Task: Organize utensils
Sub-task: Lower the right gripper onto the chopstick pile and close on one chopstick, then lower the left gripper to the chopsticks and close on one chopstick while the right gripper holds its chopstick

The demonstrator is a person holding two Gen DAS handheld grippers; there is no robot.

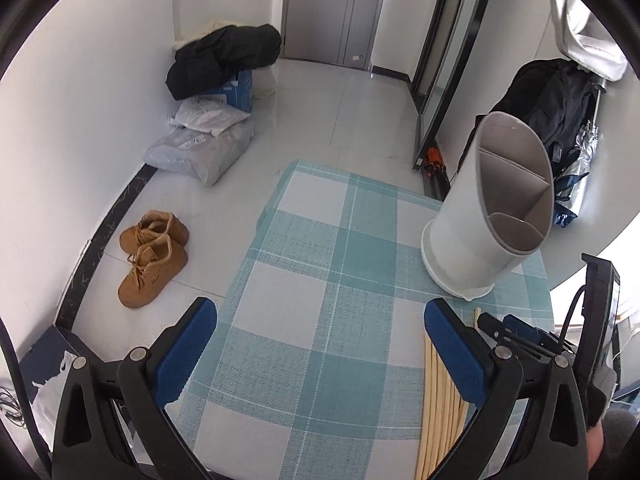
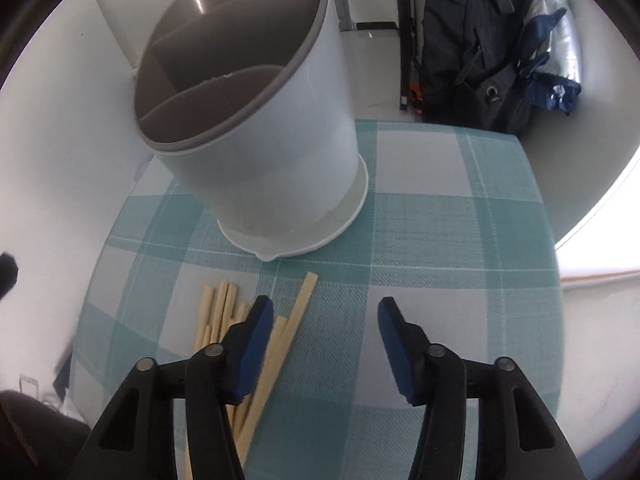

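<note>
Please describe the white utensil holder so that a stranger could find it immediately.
Look at the table with the teal checked cloth. Near its far edge stands the utensil holder, beyond the loose wooden chopsticks. It is the only tall white cylinder, with a grey divided interior and a slanted rim.

**Occlusions and cut-offs**

Chopsticks [image 1: 440, 392]: near ends run off the bottom edge in the left wrist view; right side of the bundle is covered by the left gripper's [image 1: 320, 344] finger. In the right wrist view the chopsticks [image 2: 224, 312] pass under the right gripper's [image 2: 326, 340] left finger; count cannot be told. Utensil holder [image 2: 260, 152]: compartment floors hidden by its own wall. Backpack [image 2: 472, 40]: top cut by the frame edge. Door [image 1: 336, 8]: upper part out of frame.
</note>
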